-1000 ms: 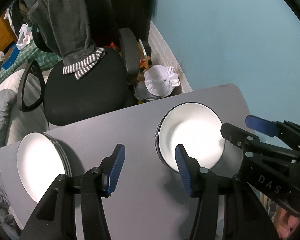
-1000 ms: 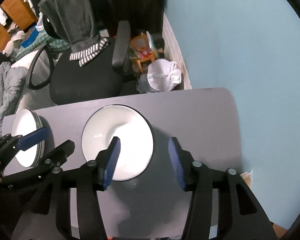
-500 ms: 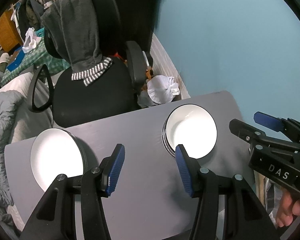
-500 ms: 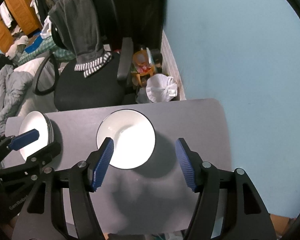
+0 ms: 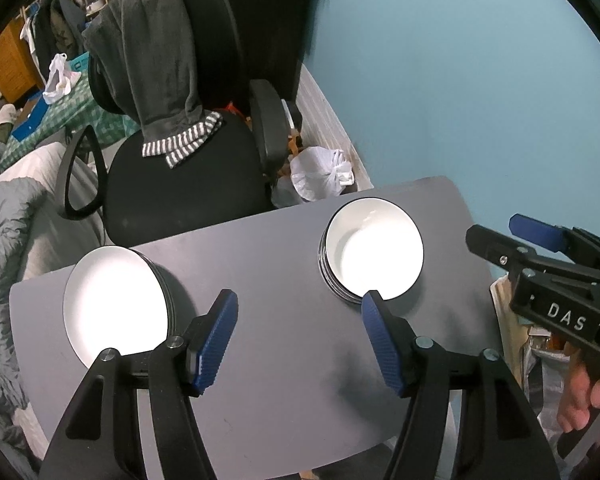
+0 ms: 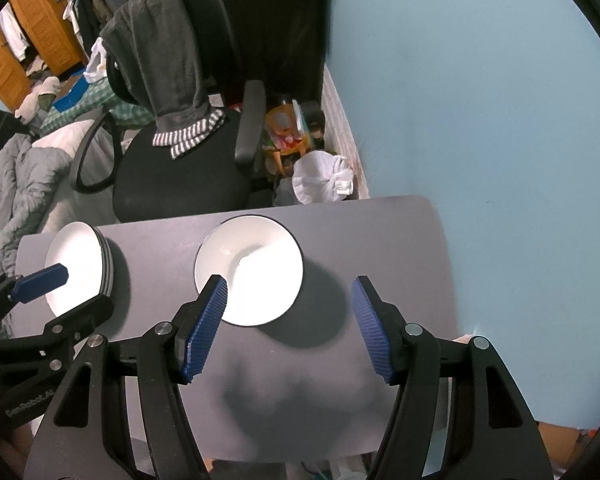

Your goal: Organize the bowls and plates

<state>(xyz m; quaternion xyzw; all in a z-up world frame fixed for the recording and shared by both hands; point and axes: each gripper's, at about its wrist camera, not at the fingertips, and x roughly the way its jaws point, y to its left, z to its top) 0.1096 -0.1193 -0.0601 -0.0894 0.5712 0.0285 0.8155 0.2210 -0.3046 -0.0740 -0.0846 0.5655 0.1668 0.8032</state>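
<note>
Hovering above the grey table (image 5: 284,360), well clear of its surface: left gripper (image 5: 296,338) with jaws spread wide, gripping nothing; right gripper (image 6: 288,326) likewise spread and gripping nothing. Sitting toward the table's far left edge: one stack of plates (image 5: 116,300), rim almost touching the left border. Sitting right of centre, toward the far edge: one stack of bowls (image 5: 374,254). Lying bare between the two stacks and along the near side: a broad strip of tabletop. Standing just beyond the far edge: one black office chair (image 5: 180,184), a grey garment (image 5: 156,64) hanging over its back. Closing in on the right: the blue wall (image 6: 480,92).
</note>
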